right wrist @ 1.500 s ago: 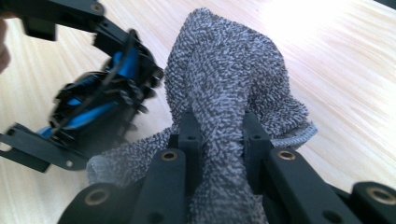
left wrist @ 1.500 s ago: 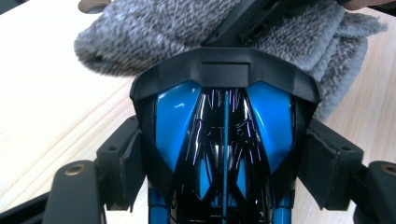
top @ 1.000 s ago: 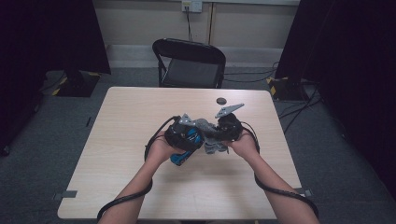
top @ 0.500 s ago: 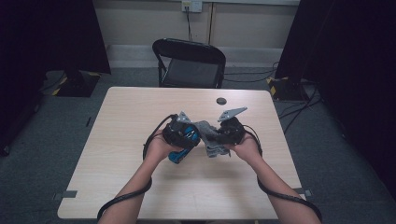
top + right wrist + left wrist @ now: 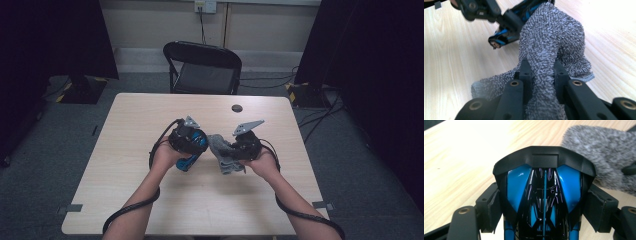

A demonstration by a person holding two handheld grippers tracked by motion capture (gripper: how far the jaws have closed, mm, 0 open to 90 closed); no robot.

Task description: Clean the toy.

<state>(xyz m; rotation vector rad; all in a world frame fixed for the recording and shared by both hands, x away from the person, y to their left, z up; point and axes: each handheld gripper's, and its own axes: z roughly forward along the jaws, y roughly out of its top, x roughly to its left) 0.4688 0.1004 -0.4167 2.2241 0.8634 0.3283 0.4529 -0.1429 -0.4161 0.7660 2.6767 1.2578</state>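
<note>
A glossy blue and black plastic object (image 5: pixel 544 195) sits between the pads (image 5: pixel 495 206) of my left gripper (image 5: pixel 544 207), which is shut on it. In the high view the left gripper (image 5: pixel 194 150) holds this object (image 5: pixel 188 162) just above the table's middle. My right gripper (image 5: pixel 541 72) is shut on a grey terry cloth (image 5: pixel 549 37) that bunches up between its jaws and drapes forward. The cloth (image 5: pixel 223 156) hangs from the right gripper (image 5: pixel 236 152) right beside the blue object. In the right gripper view the cloth lies against the object (image 5: pixel 506 35).
The light wooden table (image 5: pixel 150 200) bears a small black round item (image 5: pixel 236 108) near its far edge. A black folding chair (image 5: pixel 202 67) stands behind the table. Cables trail on the grey floor at the right, and dark curtains hang on both sides.
The left hand has edged a little to the left. Both grips are unchanged.
</note>
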